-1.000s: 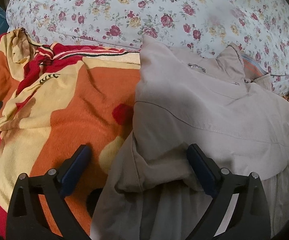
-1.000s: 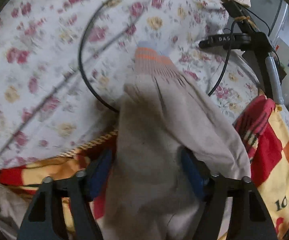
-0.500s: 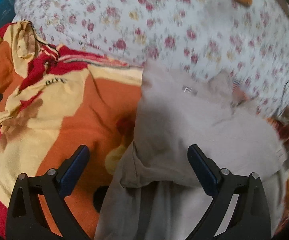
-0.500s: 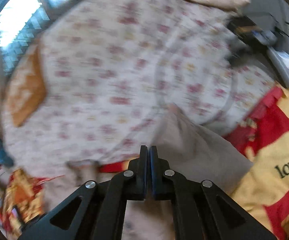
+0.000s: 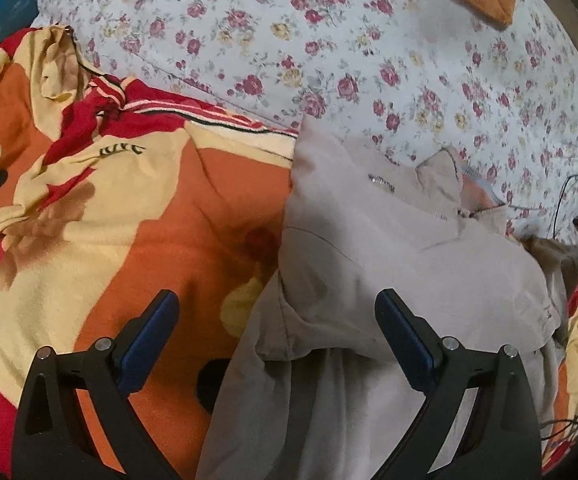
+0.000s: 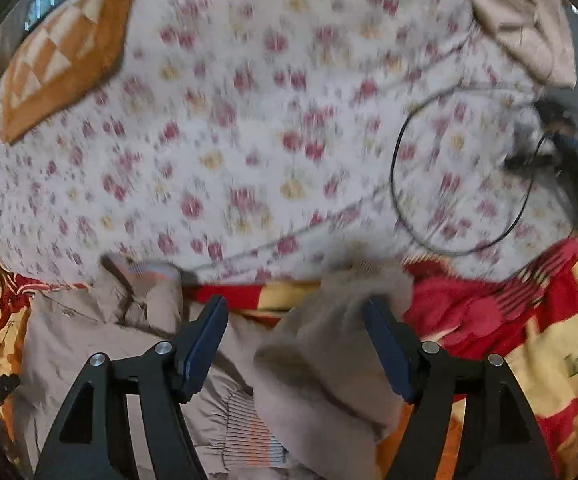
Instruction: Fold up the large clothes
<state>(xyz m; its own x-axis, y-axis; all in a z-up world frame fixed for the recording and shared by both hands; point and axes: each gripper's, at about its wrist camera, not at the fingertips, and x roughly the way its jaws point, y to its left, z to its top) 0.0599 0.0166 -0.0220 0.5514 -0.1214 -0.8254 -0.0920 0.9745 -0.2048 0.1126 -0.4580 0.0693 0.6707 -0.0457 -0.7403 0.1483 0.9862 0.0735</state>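
- Beige jacket [image 5: 393, 264] lies on a bed, over an orange, yellow and red blanket [image 5: 137, 216], with a floral quilt [image 5: 329, 40] beyond it.
- Left gripper [image 5: 277, 338]: fingers spread wide and gripping nothing. The jacket's near-left fold edge sits between and just ahead of them; the right finger [image 5: 403, 344] rests against or over beige cloth, the left finger [image 5: 147, 344] over bare blanket.
- Right gripper [image 6: 295, 346]: fingers spread wide and holding nothing. A humped beige sleeve [image 6: 329, 344] lies between them, touching or just beside the right-hand finger. Striped ribbed cuff or hem [image 6: 249, 428] shows below, near the left-hand finger.
- Progress, judged: an early to middle fold. The body looks doubled over on itself, with a fold edge running across in front of the left fingers, and one sleeve appears laid across the body. The bundle is still lumpy, not a flat packet; smoothing and at least one more fold seem left.
- Orientation: collar [image 5: 445, 172] and zip [image 5: 381, 181] point away from the left fingers, toward the quilt; the lower part runs back under the fingers. Long axis runs near to far in the left view, leaning slightly right.
- Right view is motion-blurred, so the exact sleeve end cannot be told.
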